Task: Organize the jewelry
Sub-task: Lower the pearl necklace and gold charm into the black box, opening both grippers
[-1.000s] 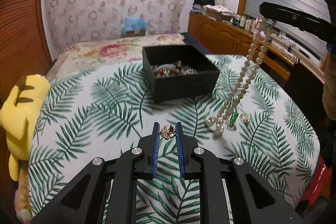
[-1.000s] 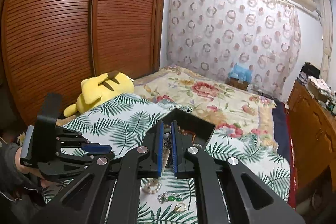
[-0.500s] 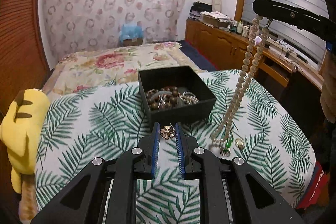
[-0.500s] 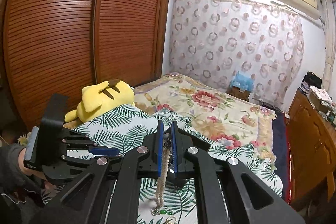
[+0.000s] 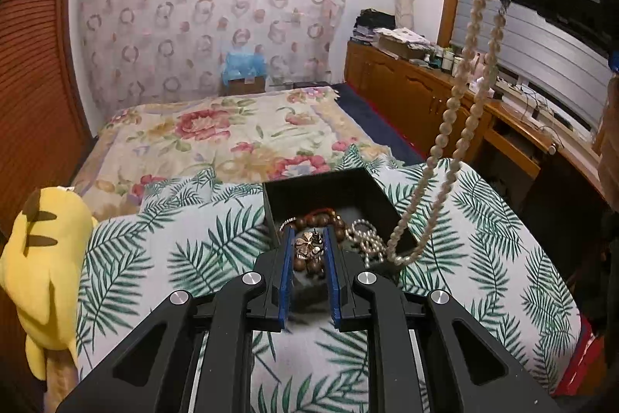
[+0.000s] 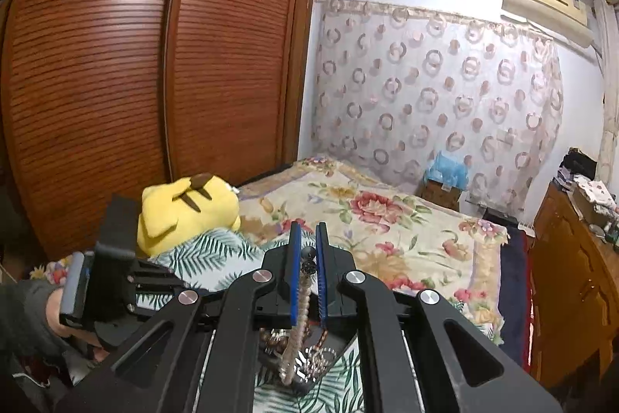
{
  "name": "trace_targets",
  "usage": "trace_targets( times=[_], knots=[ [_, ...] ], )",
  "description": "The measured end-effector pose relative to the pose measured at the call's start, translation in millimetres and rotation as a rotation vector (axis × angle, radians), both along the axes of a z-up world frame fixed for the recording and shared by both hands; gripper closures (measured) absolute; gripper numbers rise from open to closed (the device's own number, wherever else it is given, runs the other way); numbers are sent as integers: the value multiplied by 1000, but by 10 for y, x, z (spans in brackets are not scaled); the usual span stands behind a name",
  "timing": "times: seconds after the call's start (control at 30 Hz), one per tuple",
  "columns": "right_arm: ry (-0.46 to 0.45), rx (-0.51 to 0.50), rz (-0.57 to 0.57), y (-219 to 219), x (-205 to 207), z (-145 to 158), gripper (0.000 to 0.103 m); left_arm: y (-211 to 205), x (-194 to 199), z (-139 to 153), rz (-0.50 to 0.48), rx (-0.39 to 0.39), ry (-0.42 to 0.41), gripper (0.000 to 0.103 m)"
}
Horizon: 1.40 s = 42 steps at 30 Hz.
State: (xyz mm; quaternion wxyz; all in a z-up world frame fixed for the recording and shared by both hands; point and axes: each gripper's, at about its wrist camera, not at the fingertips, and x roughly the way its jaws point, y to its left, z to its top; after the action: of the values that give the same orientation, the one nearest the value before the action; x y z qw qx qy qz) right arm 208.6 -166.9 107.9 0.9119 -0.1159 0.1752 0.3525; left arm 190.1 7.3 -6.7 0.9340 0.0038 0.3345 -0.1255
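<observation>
My left gripper (image 5: 308,244) is shut on a small gold flower brooch (image 5: 308,245) and holds it over the near part of the black jewelry box (image 5: 332,194), which holds brown bead bracelets and pearls. My right gripper (image 6: 308,260) is shut on the clasp end of a long pearl necklace (image 5: 450,127). The necklace hangs from it, and its lower loop (image 5: 402,256) reaches the box's right front corner. In the right wrist view the strand (image 6: 296,335) hangs down to the box (image 6: 309,366) below.
The box sits on a palm-leaf cloth (image 5: 162,250) over a floral bed (image 5: 216,130). A yellow plush toy (image 5: 35,266) lies at the left edge. Wooden cabinets (image 5: 418,96) stand on the right, a wardrobe (image 6: 135,65) on the left.
Both grippers have risen and moved toward the box. The brooch now hangs over the box, and the necklace has lifted off the cloth with its loop at the box's corner.
</observation>
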Motion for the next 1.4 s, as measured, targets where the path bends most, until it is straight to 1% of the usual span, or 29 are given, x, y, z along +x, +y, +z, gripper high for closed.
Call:
trace_targets(
  times=[0.13, 0.2, 0.3, 0.6, 0.7, 0.83, 0.97, 1.0, 1.03, 1.1, 1.23, 1.4],
  knots=[
    [-5, 2, 1, 12, 176, 45, 94, -17, 114, -14, -2, 2, 6, 89],
    [-3, 2, 1, 11, 174, 50, 94, -25, 159, -27, -2, 2, 8, 89],
    [17, -8, 4, 49, 306, -34, 94, -38, 228, -63, -4, 0, 16, 89],
    [180, -62, -15, 138, 692, -749, 94, -97, 388, -188, -17, 7, 44, 89],
    [219, -80, -10, 179, 702, -965, 94, -101, 399, -190, -17, 8, 44, 89],
    [257, -86, -7, 186, 711, -1162, 94, -104, 406, -191, -17, 9, 44, 89],
    [267, -92, 2, 180, 679, -1237, 94, -109, 418, -194, -19, 8, 46, 89],
    [269, -93, 2, 175, 671, -1248, 93, -115, 435, -198, -20, 9, 46, 89],
    [272, -94, 0, 166, 668, -1258, 87, -123, 455, -201, -22, 11, 46, 89],
    [277, -92, -6, 129, 653, -1275, 77, -134, 494, -204, -26, 12, 45, 89],
    [286, -76, -35, -18, 616, -1303, 77, -131, 610, -201, -31, 7, 43, 89],
    [306, -67, -87, -254, 447, -1445, 77, -174, 710, -226, -41, 12, 45, 89]
  ],
)
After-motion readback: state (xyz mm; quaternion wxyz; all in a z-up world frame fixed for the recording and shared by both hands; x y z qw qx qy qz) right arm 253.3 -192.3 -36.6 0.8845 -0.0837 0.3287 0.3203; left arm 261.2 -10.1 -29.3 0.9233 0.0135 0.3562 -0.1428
